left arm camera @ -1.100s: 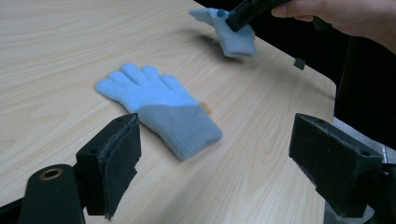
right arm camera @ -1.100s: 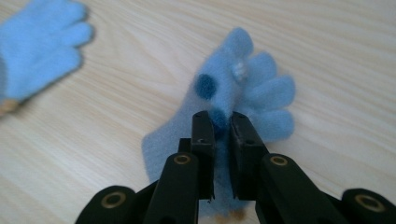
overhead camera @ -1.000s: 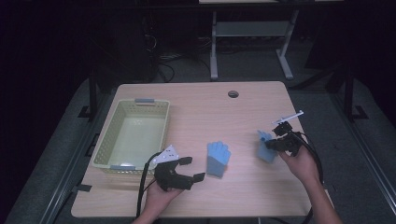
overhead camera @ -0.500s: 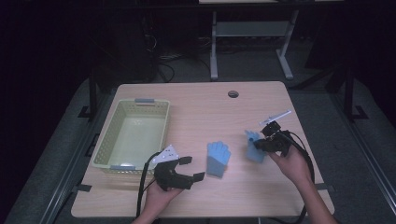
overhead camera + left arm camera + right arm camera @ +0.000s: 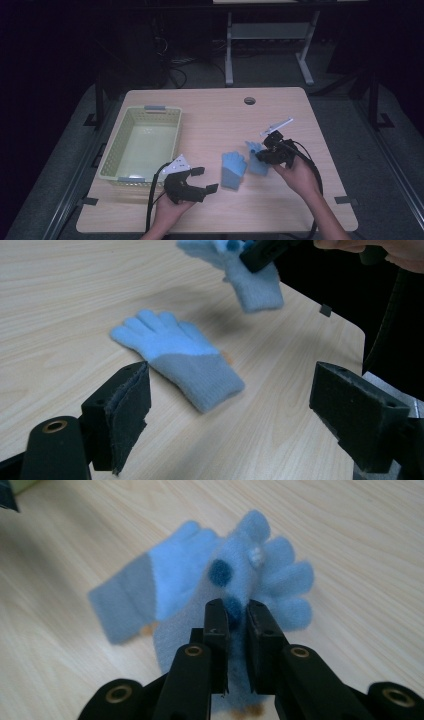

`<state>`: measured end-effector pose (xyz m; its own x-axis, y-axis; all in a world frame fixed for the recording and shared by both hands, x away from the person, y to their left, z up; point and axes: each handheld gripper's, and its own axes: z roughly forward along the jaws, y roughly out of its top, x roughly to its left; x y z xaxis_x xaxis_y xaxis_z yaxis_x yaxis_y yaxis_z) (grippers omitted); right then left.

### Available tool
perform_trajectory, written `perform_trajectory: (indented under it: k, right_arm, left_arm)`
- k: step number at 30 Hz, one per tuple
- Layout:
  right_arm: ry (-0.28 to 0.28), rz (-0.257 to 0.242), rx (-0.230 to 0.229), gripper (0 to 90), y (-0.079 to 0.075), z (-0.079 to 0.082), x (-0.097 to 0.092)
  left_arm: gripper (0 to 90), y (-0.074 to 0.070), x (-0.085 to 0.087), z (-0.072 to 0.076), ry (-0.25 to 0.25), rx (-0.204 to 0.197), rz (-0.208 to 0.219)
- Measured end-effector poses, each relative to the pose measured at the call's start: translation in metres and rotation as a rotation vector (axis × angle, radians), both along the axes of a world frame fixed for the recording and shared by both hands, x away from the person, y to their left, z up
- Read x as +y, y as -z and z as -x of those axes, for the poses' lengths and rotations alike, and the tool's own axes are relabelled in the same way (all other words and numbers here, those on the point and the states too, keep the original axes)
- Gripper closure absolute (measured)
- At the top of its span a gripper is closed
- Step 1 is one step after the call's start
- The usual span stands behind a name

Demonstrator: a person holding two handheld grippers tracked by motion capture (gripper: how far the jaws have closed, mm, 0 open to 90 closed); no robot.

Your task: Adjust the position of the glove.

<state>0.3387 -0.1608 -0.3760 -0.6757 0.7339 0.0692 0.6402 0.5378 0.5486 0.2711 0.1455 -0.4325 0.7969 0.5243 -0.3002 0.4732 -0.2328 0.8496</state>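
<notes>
From the high view, my right tool [image 5: 261,156] is clenched on a blue glove [image 5: 255,159] and holds it off the table [image 5: 210,107], toward the right side and nearer the near edge than the far one. A second glove [image 5: 233,169] lies flat on the table just to the left of the held one, about midway along the near half. My left tool [image 5: 204,180] sits close to the near edge, left of that flat glove, with its jaws spread wide and nothing between them. A pale green basket [image 5: 112,152] stands along the left edge, its near end just beside my left tool.

In the left gripper view, my left tool [image 5: 230,410] is released, its two black jaws standing far apart with the flat glove [image 5: 182,357] lying on the wood beyond them, fingers pointing left, grey cuff toward the right. Above it the held glove [image 5: 250,282] hangs in the air from my right tool [image 5: 262,252].

In the right gripper view, my right tool [image 5: 235,617] pinches the held glove [image 5: 260,575] near its palm, fingers fanned out beyond the jaws. The flat glove [image 5: 145,595] lies on the table below and to the left, partly behind the held one.
</notes>
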Motion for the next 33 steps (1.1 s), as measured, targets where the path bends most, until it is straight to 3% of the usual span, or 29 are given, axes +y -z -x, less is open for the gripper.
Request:
perform_trajectory:
  k: [3, 15, 22, 24, 33]
  right_arm:
    - [-0.03, -0.013, 0.03, 80.9, 0.001, -0.001, 0.015]
    - [-0.099, -0.017, 0.043, 80.4, 0.009, -0.001, 0.055]
    - [-0.107, -0.02, 0.052, 80.1, 0.015, 0.0, 0.062]
    - [-0.099, -0.039, 0.068, 80.1, 0.017, -0.001, 0.062]
    - [-0.057, -0.041, 0.081, 79.1, 0.032, -0.001, 0.067]
  left_arm:
    - [16.4, -0.001, 0.0, 0.001, 0.008, -0.015, -0.003]
    - [16.4, -0.002, 0.007, -0.001, -0.016, -0.017, -0.007]
    - [16.4, -0.005, 0.009, 0.0, -0.027, -0.024, 0.003]
    - [16.4, -0.003, 0.01, -0.001, -0.03, -0.014, 0.005]
    - [16.4, -0.003, 0.01, -0.002, -0.028, -0.009, 0.005]
